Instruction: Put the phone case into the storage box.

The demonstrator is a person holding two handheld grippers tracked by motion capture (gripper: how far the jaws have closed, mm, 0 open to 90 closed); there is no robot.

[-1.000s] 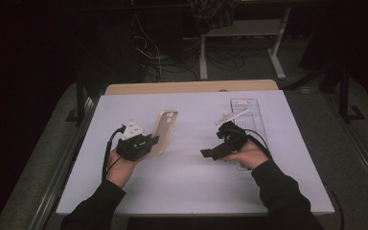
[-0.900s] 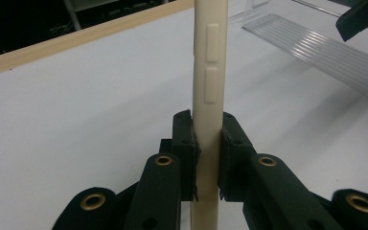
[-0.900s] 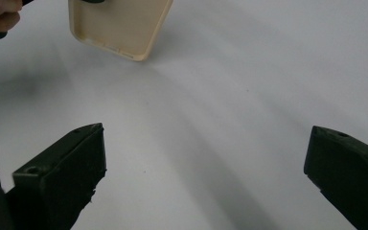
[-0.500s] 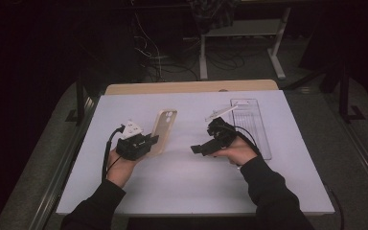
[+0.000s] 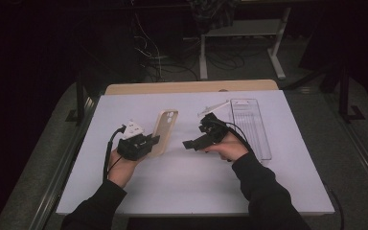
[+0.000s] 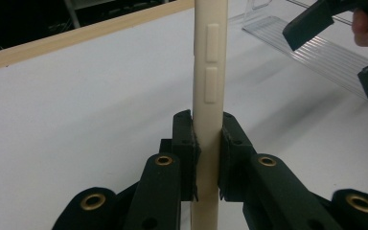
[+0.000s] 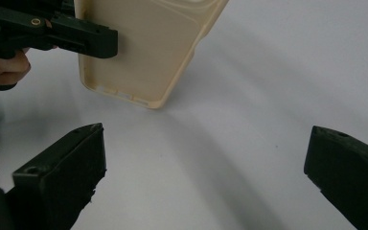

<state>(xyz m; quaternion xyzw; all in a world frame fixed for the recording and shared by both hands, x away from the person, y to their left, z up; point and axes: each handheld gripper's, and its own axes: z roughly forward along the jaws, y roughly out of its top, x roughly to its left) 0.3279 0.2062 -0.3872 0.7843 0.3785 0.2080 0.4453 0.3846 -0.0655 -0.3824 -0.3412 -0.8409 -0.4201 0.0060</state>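
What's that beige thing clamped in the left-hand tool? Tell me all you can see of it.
It is a phone case, cream-beige, smooth and matte, rubbery-looking, and empty. One side edge bears two raised button bumps, the end wall has small cutouts, and a camera opening sits near its far end. The left gripper is shut on its edge, holding it off the white table beside the open right gripper, which is apart from it.

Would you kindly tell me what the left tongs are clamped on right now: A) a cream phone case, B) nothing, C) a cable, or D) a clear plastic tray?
A: the left tongs pinch the edge of the cream phone case, pads against both faces.
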